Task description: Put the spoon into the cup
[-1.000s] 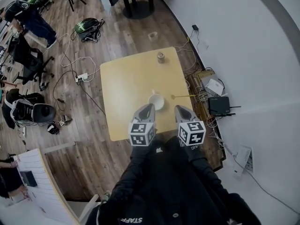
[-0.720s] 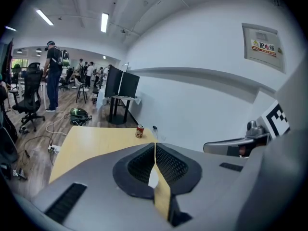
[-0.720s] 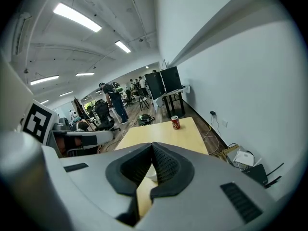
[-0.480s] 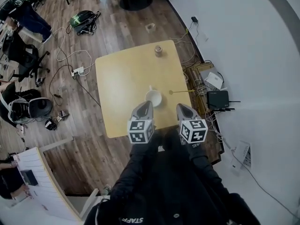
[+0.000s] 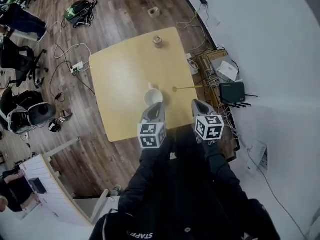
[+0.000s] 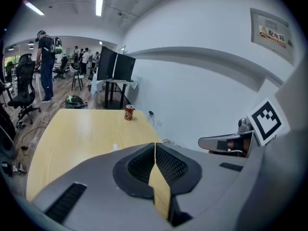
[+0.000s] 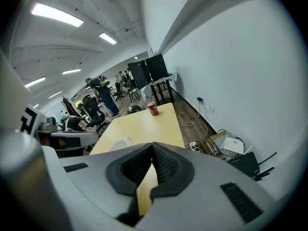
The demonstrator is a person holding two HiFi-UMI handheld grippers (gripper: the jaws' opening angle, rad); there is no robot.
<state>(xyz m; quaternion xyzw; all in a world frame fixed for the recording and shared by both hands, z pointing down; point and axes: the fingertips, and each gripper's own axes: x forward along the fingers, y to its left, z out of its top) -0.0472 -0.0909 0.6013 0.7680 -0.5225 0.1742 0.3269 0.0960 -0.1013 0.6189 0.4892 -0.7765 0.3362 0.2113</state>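
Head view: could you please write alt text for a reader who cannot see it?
Seen from above, a white cup and a thin spoon sit apart on a yellow table, a can near its far edge. The person's left tool and right tool point toward them, empty.

White mug-shaped cup (image 5: 153, 97) upright, handle toward far edge, by worktop (image 5: 125, 74) near edge. Slim gold-coloured spoon (image 5: 188, 88) flat, apart from it, handle reaching right edge.
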